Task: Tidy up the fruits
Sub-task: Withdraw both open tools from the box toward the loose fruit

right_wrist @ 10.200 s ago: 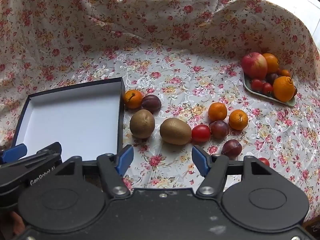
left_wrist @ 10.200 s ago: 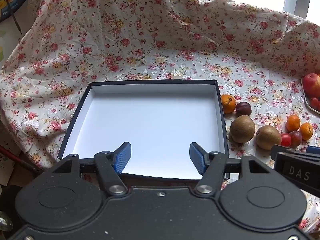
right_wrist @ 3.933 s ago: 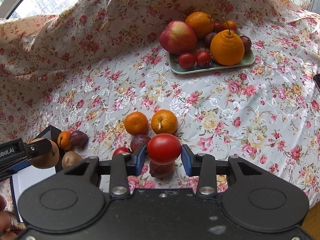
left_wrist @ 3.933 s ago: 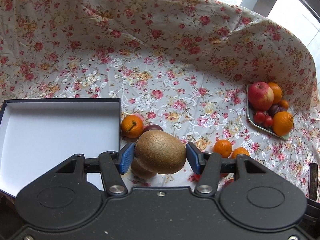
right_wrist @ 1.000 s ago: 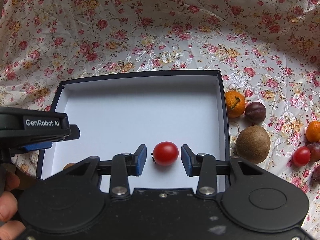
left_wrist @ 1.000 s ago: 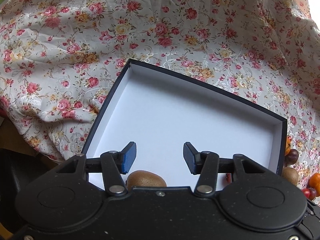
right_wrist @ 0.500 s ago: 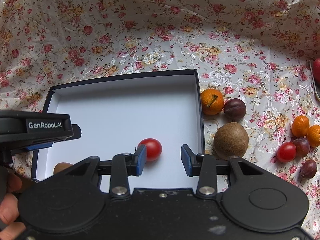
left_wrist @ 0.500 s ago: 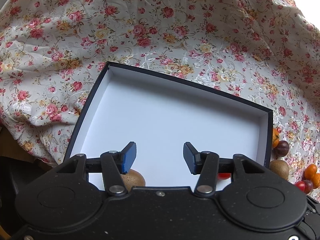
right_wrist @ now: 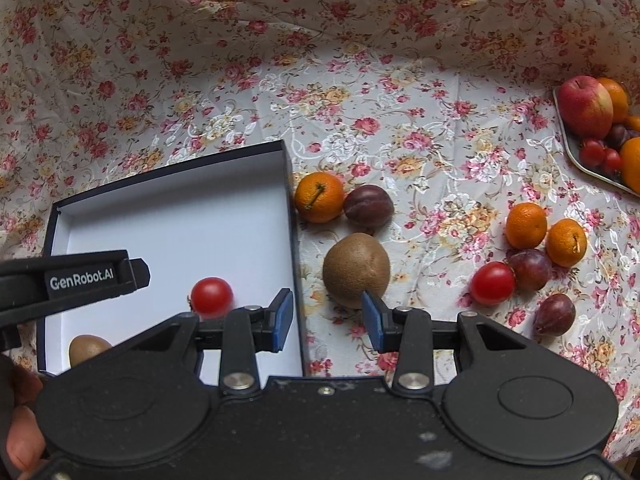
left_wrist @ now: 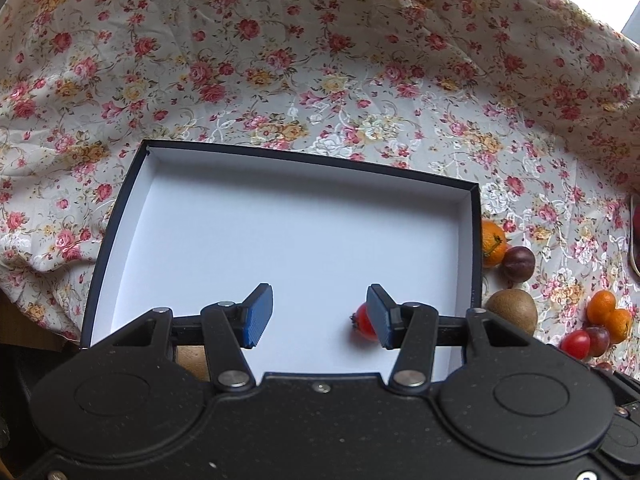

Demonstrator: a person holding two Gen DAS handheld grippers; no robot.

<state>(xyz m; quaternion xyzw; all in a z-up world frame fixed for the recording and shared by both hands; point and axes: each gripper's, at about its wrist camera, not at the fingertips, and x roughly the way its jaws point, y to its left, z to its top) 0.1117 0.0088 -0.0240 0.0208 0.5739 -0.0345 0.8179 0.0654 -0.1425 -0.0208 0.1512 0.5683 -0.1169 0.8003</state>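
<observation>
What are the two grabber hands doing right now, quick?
Left gripper: open, holding nothing, over the box.
Right gripper: open, holding nothing.

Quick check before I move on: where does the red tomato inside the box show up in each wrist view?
Left wrist: the red tomato lies on the box floor at lower centre-right, partly hidden behind one finger of the left gripper.
Right wrist: the red tomato is in the near part of the box, left of the right gripper.
Shared landmark: the kiwi on the cloth just outside the box's right wall.
</observation>
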